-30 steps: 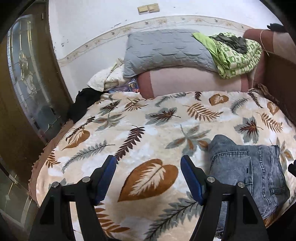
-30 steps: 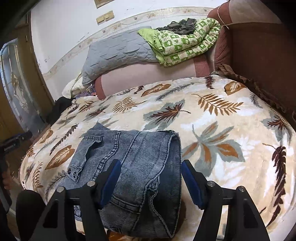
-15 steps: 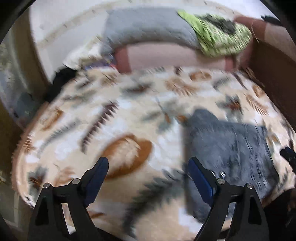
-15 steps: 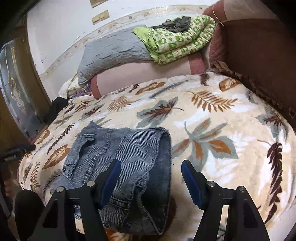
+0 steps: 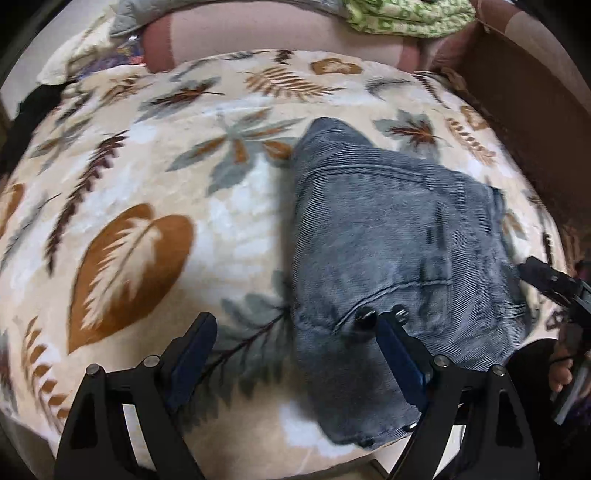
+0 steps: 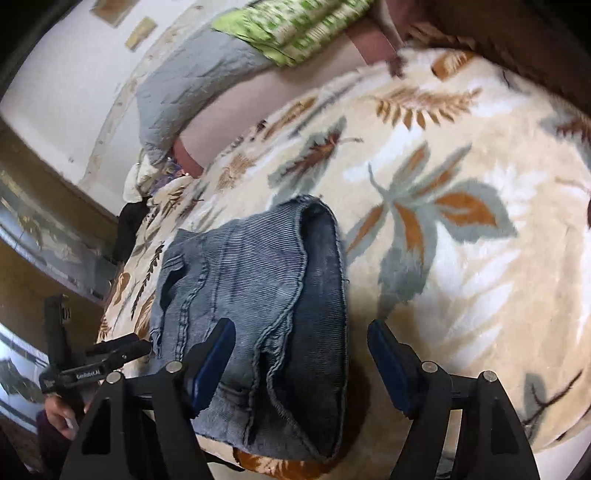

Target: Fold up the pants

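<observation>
I judge the jeans [image 5: 399, 236] near the bed's [image 5: 229, 206] front edge folded; both my left gripper [image 5: 295, 354] and right gripper [image 6: 301, 354] hover with fingers apart, holding nothing; next, tidy or withdraw.

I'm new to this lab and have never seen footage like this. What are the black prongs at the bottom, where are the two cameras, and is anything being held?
There is no robot here: a person holds a two-finger gripper in each hand, and a fisheye camera on each looks forward along its fingers. The black prongs with blue pads are those fingers.

In the left wrist view you see the left gripper, open. In the right wrist view you see the right gripper, also open. Neither holds anything.

On the bed, a leaf-patterned blanket carries folded grey-blue denim pants. Both grippers sit near the pants' near edge. Behind lie a grey pillow and a green patterned cloth. Each view catches the other gripper at its edge.
</observation>
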The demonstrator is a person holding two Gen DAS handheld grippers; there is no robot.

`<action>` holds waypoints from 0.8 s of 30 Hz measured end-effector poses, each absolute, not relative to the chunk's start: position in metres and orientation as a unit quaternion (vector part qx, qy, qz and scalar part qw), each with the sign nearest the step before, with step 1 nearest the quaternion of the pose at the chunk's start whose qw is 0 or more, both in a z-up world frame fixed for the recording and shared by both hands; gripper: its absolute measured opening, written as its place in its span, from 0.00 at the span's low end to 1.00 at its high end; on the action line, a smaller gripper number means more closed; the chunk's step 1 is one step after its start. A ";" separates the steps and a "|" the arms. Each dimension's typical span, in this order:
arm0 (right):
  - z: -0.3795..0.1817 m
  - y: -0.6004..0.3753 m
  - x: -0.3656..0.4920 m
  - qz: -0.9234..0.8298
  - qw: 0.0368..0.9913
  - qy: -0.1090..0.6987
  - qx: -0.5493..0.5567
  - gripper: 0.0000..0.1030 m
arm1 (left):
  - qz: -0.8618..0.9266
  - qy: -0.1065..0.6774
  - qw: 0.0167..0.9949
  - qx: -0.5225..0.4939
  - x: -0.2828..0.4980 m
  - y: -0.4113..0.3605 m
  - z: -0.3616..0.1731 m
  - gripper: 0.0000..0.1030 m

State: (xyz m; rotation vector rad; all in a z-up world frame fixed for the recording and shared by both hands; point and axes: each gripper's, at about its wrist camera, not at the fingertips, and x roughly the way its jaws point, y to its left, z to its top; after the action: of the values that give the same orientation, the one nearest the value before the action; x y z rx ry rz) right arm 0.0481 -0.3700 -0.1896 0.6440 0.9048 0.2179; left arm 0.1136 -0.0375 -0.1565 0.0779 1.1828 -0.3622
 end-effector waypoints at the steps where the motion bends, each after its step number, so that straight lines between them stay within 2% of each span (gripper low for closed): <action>1: -0.190 -0.371 0.050 0.104 0.842 0.428 0.311 0.75 | -0.179 0.556 0.811 0.034 0.116 -0.039 -0.158 0.85; 19: -0.186 -0.359 0.054 0.103 0.852 0.421 0.295 0.75 | -0.220 0.570 0.792 -0.015 0.115 -0.052 -0.167 0.85; 24: -0.180 -0.348 0.052 0.070 0.875 0.415 0.240 0.75 | -0.208 0.572 0.793 -0.019 0.113 -0.047 -0.168 0.85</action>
State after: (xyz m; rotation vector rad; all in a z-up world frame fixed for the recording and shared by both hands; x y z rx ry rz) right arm 0.0525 -0.3485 -0.1796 0.5021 0.8674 0.1452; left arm 0.1135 -0.0471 -0.1682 -0.0406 1.2304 -0.4477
